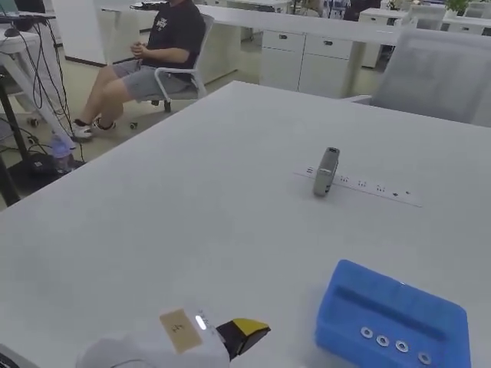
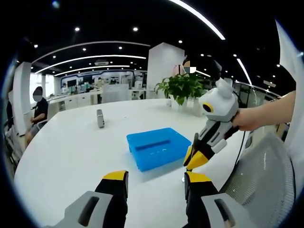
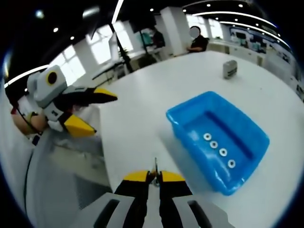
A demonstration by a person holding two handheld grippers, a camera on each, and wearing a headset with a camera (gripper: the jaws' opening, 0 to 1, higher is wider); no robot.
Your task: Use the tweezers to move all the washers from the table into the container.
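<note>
The left gripper [image 2: 156,176] and right gripper [image 3: 155,176] have pale grey bodies and black jaws with yellow tips. In the head view, a gripper [image 1: 257,333] bears a tan label [image 1: 179,331].

white desks [image 1: 295,24], grey chair [image 1: 436,75], ceiling lights [image 2: 200,19]

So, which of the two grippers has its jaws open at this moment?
The left gripper: its yellow-tipped jaws stand wide apart with nothing between them. The right gripper has its jaws closed on the thin tweezers.

The head view looks down on the white table [image 1: 192,230] from high up. Both gripper views sit low and close, looking across it. All 3 see the blue container [image 1: 337,314].
</note>
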